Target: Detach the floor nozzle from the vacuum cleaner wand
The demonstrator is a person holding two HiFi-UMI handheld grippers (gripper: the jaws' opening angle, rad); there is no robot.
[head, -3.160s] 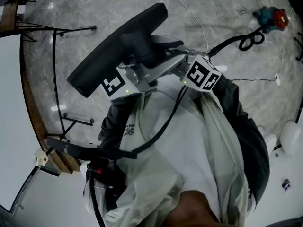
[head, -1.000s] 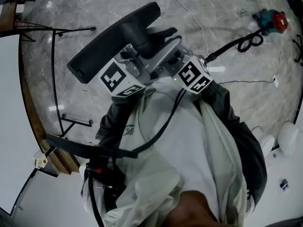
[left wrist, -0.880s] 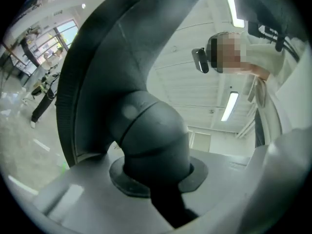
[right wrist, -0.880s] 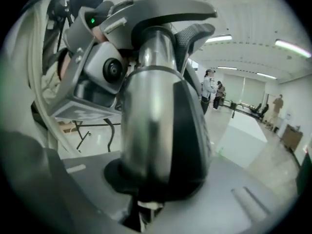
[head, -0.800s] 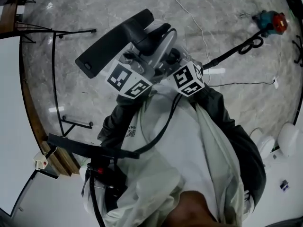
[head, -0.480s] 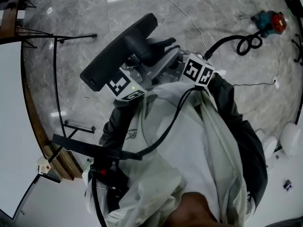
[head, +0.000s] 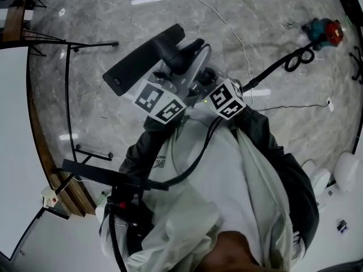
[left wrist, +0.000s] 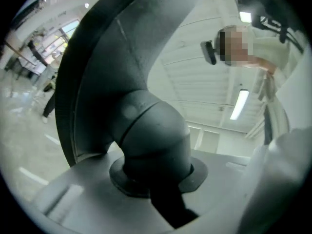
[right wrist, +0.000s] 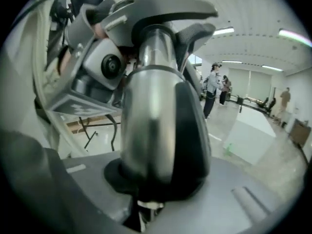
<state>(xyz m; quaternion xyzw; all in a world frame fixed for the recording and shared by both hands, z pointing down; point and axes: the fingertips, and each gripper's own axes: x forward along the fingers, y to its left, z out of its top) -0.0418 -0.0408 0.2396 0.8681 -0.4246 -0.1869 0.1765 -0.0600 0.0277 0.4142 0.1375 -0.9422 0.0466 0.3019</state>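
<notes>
The black floor nozzle (head: pixel 144 61) hangs in front of the person's chest, above the marble floor. Its black elbow neck (left wrist: pixel 151 130) sits between the jaws of my left gripper (left wrist: pixel 158 184), which is shut on it, and the wide nozzle head (left wrist: pixel 102 48) arches overhead. My right gripper (right wrist: pixel 153 184) is shut on the silver wand tube (right wrist: pixel 148 111) at its black collar. The head view shows the left gripper (head: pixel 173 83) and right gripper (head: pixel 205 83) close together, their marker cubes side by side. The joint between nozzle and wand lies hidden between them.
A black hose (head: pixel 283 61) runs over the floor to a red and teal object (head: pixel 326 30). A thin black stand frame (head: pixel 68 67) is on the left beside a white tabletop (head: pixel 14 123). A white cable (head: pixel 227 16) crosses the floor. People (right wrist: pixel 214 89) stand far off.
The nozzle and both grippers have sunk a little away from the head camera. The nozzle head has swung and looks smaller and further right. Both grips are unchanged.
</notes>
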